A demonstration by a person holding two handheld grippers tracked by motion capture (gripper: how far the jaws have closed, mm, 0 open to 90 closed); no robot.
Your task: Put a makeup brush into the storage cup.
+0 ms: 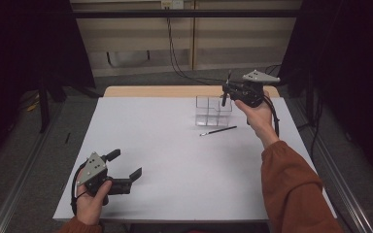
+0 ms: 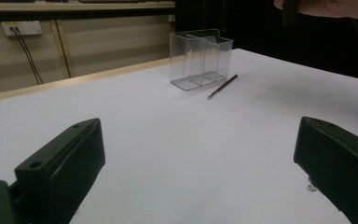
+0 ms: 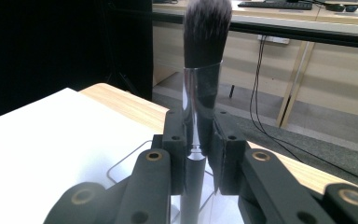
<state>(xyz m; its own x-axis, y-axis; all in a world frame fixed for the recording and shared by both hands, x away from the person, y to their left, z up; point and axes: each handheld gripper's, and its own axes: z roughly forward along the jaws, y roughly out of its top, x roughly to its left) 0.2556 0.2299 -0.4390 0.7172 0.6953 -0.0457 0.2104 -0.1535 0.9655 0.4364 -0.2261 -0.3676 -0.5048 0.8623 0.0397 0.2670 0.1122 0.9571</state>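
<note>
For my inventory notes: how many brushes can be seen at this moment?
2. One makeup brush is clamped upright in the right gripper above the clear organizer. One thin brush lies on the table before it.

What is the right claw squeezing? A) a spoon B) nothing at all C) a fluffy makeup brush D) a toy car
C: in the right gripper view the right claw is shut on the makeup brush, bristles pointing up, above the clear plastic organizer.
</note>
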